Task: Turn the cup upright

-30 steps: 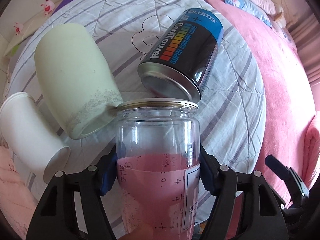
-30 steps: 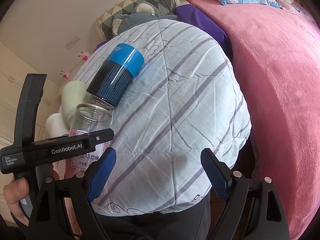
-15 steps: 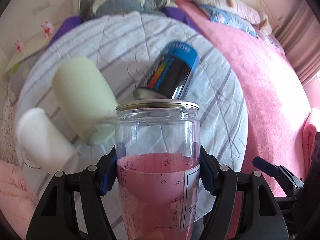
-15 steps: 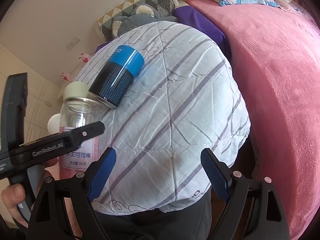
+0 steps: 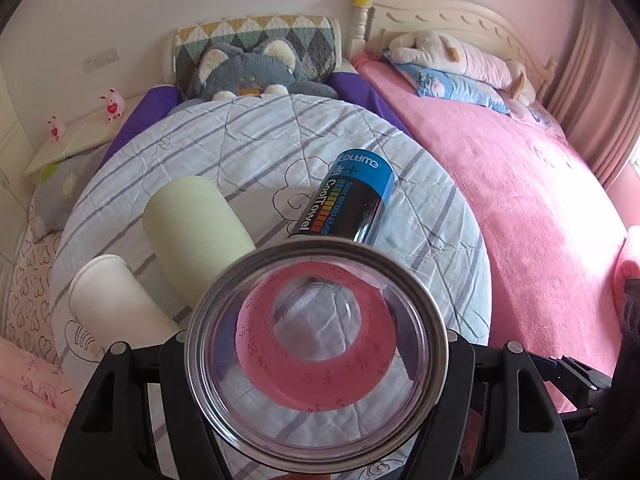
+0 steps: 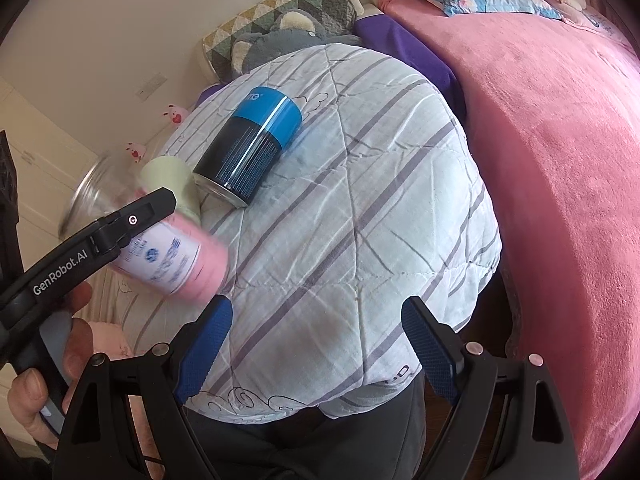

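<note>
My left gripper (image 5: 316, 344) is shut on a clear glass jar (image 5: 316, 348) with a pink label. The jar is lifted off the striped quilt (image 5: 256, 148) and tilted, so its open mouth faces the left wrist camera. In the right wrist view the jar (image 6: 168, 248) is blurred in mid-air at the left, held by the left gripper (image 6: 132, 220). My right gripper (image 6: 316, 344) is open and empty above the quilt's near edge (image 6: 344, 264).
A blue and black can (image 5: 348, 204) lies on its side on the quilt. A pale green cup (image 5: 196, 232) and a white paper cup (image 5: 116, 300) lie on their sides to its left. A pink bedspread (image 5: 520, 208) spreads to the right. Plush toys and pillows sit at the headboard.
My left gripper has lifted the jar off the quilt and tipped it, so its mouth now faces the camera. The right gripper has stayed put and open.
</note>
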The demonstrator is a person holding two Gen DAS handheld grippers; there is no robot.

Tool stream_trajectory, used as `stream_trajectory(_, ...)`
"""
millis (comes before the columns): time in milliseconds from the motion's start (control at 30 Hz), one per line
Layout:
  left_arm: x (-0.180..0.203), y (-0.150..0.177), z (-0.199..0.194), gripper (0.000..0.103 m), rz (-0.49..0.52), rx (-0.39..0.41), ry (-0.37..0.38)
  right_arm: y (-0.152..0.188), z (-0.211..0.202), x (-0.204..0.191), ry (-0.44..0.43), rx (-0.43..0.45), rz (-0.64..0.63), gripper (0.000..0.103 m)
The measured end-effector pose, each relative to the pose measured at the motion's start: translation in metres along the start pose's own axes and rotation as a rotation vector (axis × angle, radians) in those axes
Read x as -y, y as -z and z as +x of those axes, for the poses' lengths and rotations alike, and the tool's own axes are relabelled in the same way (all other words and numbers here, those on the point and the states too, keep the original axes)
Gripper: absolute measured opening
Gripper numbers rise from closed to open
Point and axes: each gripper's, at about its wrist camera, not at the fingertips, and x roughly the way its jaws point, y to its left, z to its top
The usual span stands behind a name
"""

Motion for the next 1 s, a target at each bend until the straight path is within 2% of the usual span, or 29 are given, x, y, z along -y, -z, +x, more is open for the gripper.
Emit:
stream_trajectory(233,0.002,0.007,0.001,0.071,0.006,-0.025,-0.003,0.001,-0.001,-0.001,0.005,-0.001,-0.001,0.088)
stream_trajectory(367,0.003,0.008,-0.004,0.071,0.023,-0.041,-0.031,0.001,-0.001,-0.002,0.006,-0.003,-0.004,0.088)
stream_trajectory(567,0.002,0.010,0.017,0.072,0.025,-0.089,-0.054,0.002,0.005,-0.006,0.004,-0.016,-0.007,0.088)
stream_trajectory(700,0.003,0.012,0.026,0.078,0.031,-0.113,-0.071,0.002,0.006,-0.008,0.004,-0.018,-0.011,0.088)
stream_trajectory(800,0.003,0.011,0.026,0.079,0.031,-0.110,-0.070,0.001,0.005,-0.006,0.008,-0.015,-0.008,0.088)
stream_trajectory(1000,0.002,0.009,0.021,0.089,0.036,-0.095,-0.076,0.000,0.005,-0.004,0.011,-0.015,-0.004,0.088)
